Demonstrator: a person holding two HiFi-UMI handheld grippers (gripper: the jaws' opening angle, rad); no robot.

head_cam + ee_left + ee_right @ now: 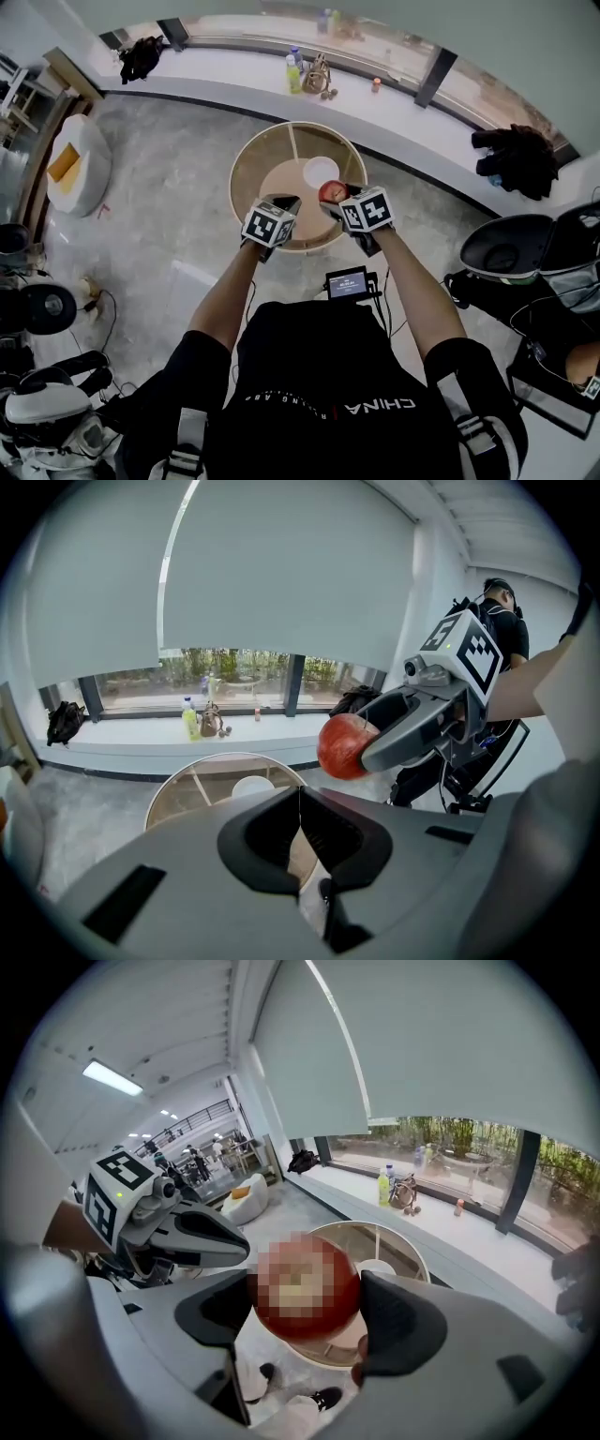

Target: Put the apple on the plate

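Finding 1, grasp: the right tool (336, 199) is clenched on the round red apple (329, 190), with one jaw pressing each flank. The jaws stand wide because the fruit fills them. This side-on hold leaves the underside free, which I judge suits setting it down.

Finding 2, location: the apple is carried in the air over the round tan counter with a pale rim (292, 180). It is close beside the small white round plate (321, 171) and has not been placed on it.

Finding 3, left tool (300, 799): the jaws are closed together on nothing. It is held alongside, clear of the plate, probably to keep the approach open.

Finding 4, orientation: the apple is near-spherical and has no marked long axis. In the left gripper view a stem dimple appears on its upper side, tilted back toward the right tool. The core axis therefore looks roughly upright and leaning.
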